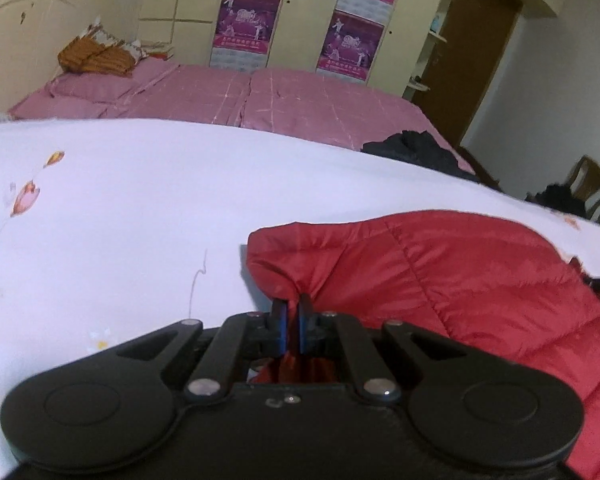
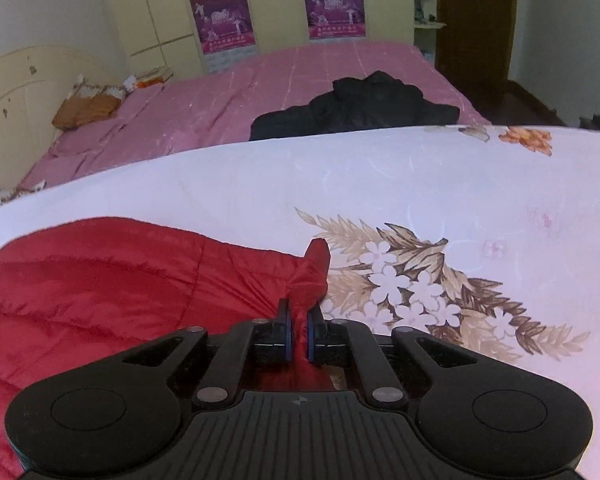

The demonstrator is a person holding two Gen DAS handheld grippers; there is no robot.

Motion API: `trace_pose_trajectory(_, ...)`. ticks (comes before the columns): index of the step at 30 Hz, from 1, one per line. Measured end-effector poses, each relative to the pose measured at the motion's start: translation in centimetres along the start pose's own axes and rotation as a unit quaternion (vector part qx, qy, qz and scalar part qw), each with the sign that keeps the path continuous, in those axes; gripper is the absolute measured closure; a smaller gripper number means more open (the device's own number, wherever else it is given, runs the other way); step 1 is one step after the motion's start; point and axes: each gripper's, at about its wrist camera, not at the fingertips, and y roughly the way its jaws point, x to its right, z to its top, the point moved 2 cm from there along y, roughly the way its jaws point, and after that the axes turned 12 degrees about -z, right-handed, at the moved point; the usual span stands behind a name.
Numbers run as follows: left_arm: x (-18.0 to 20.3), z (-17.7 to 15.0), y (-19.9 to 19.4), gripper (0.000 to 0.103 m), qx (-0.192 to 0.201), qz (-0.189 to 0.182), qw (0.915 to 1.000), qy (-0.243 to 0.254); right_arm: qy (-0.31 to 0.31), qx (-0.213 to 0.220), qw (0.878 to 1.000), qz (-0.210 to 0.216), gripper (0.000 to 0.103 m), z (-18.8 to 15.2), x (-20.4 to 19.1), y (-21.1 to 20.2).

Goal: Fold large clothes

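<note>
A red quilted jacket (image 1: 452,276) lies on a white floral sheet (image 1: 132,208). My left gripper (image 1: 293,312) is shut on the jacket's left edge, with red cloth pinched between the fingers. In the right wrist view the same jacket (image 2: 100,280) spreads to the left. My right gripper (image 2: 299,320) is shut on its right corner, and a bunch of red cloth sticks up past the fingertips over the floral print of the sheet (image 2: 420,184).
A pink bed (image 1: 260,100) lies behind the white sheet, with a dark garment (image 2: 356,104) on it and an orange cloth (image 1: 94,56) near the headboard. Wardrobes with purple posters (image 1: 246,16) line the back wall. A wooden chair (image 1: 588,184) stands at right.
</note>
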Motion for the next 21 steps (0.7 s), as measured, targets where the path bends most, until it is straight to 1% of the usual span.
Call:
trace_pose_trajectory(1,0.5,0.2,0.1,0.094,-0.004,0.006,1.0000,0.006,-0.002,0.000,1.000,-0.002,0.098,0.2,-0.1,0.1)
trace_pose_trajectory(2,0.6,0.2,0.2,0.085,-0.006,0.011,0.9999,0.011,-0.002,0.001,1.000,-0.002,0.097,0.2,-0.1,-0.1)
trace_pose_trajectory(3,0.5,0.4,0.2,0.075,-0.005,0.027,0.9995,0.013,-0.001,0.000,1.000,-0.003,0.089,0.3,-0.1,-0.2)
trace_pose_trajectory(4,0.6,0.5,-0.2,0.045,0.001,0.048,0.9988,0.011,0.001,-0.001,1.000,-0.018,0.054,0.3,0.1,-0.6)
trace_pose_trajectory(5,0.6,0.5,-1.4,0.012,0.020,0.072,0.9972,0.009,0.004,0.008,0.999,-0.043,0.018,0.7,0.7,-1.3)
trace_pose_trajectory(6,0.6,0.4,-2.8,0.005,0.046,0.082,0.9956,0.007,0.015,0.033,0.999,-0.041,0.016,0.5,1.6,-2.6)
trace_pose_trajectory(7,0.7,0.1,-4.2,0.007,0.069,0.081,0.9943,0.002,0.034,0.035,0.999,-0.016,0.016,0.3,2.5,-3.5)
trace_pose_trajectory(8,0.7,-0.2,-5.6,0.010,0.079,0.073,0.9942,-0.007,0.053,0.023,0.998,-0.002,0.017,0.1,3.4,-4.0)
trace_pose_trajectory(9,0.7,-0.7,-7.1,0.010,0.084,0.063,0.9943,-0.021,0.071,0.017,0.997,0.007,0.020,-0.5,4.3,-5.0)
trace_pose_trajectory(10,0.7,-1.5,-8.5,0.010,0.093,0.055,0.9935,-0.035,0.087,0.024,0.996,0.019,0.023,-1.2,5.1,-6.2)
trace_pose_trajectory(11,0.8,-2.6,-9.9,0.010,0.103,0.043,0.9924,-0.050,0.103,0.029,0.994,0.034,0.023,-2.1,5.8,-7.3)
trace_pose_trajectory(13,1.6,-4.7,-11.5,0.010,0.100,0.019,0.9916,-0.079,0.139,0.029,0.988,0.057,0.023,-4.7,7.1,-9.7)
trace_pose_trajectory(14,1.8,-6.0,-12.4,0.010,0.103,0.014,0.9902,-0.094,0.156,0.028,0.985,0.066,0.023,-5.7,7.4,-10.7)
trace_pose_trajectory(15,1.9,-7.3,-13.2,0.011,0.109,0.014,0.9870,-0.117,0.179,0.025,0.981,0.073,0.023,-7.1,7.9,-11.6)
trace_pose_trajectory(17,1.6,-10.1,-14.5,0.014,0.119,-0.002,0.9749,-0.188,0.239,0.020,0.967,0.087,0.023,-9.6,9.2,-13.5)
trace_pose_trajectory(18,1.6,-11.7,-15.0,0.016,0.122,-0.007,0.9673,-0.222,0.280,0.016,0.955,0.095,0.023,-11.4,10.0,-14.3)
trace_pose_trajectory(19,1.6,-13.1,-15.5,0.017,0.128,-0.006,0.9606,-0.246,0.310,0.011,0.945,0.103,0.024,-12.7,10.3,-15.0)
trace_pose_trajectory(20,1.4,-14.3,-15.9,0.017,0.133,-0.009,0.9538,-0.269,0.335,0.007,0.936,0.112,0.024,-13.9,10.5,-15.6)
trace_pose_trajectory(21,1.5,-15.4,-16.1,0.017,0.139,-0.020,0.9454,-0.294,0.357,0.001,0.926,0.125,0.024,-15.1,10.7,-15.9)
